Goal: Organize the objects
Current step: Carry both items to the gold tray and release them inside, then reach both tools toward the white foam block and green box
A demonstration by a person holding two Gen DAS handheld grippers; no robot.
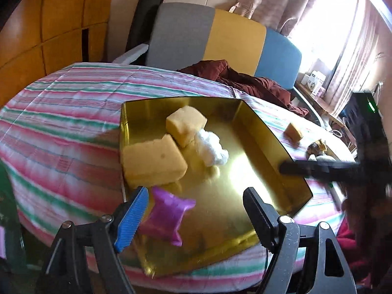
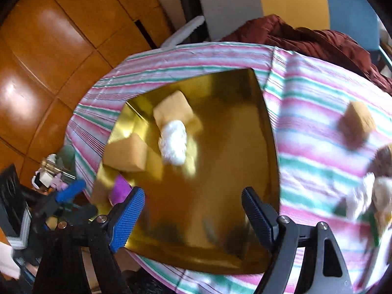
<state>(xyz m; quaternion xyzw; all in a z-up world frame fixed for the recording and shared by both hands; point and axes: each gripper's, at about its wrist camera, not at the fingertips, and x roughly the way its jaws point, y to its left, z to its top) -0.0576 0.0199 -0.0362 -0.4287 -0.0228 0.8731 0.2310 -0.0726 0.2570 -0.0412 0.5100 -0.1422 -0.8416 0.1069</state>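
A gold tray [image 1: 269,132] lies on the striped tablecloth and holds two yellow sponges [image 1: 153,161], [image 1: 186,125] and a white cotton wad [image 1: 213,149]. My left gripper [image 1: 196,193] hangs open over the tray's near end. A purple spool-like thing [image 1: 166,216] lies loose by its blue pad, not pinched. My right gripper [image 2: 193,192] stands open above the tray [image 2: 245,259] with nothing between its fingers. In the right wrist view, which is blurred, the purple thing [image 2: 120,188] shows at the tray's left edge, the cotton wad [image 2: 172,144] in the middle.
A small brown sponge cube [image 1: 293,132] [image 2: 356,120] and some small white and brown bits [image 2: 374,191] lie on the cloth right of the tray. A maroon garment [image 1: 245,78] and a grey, yellow and blue chair back [image 1: 220,39] stand behind the table. Left is wooden flooring [image 2: 49,49].
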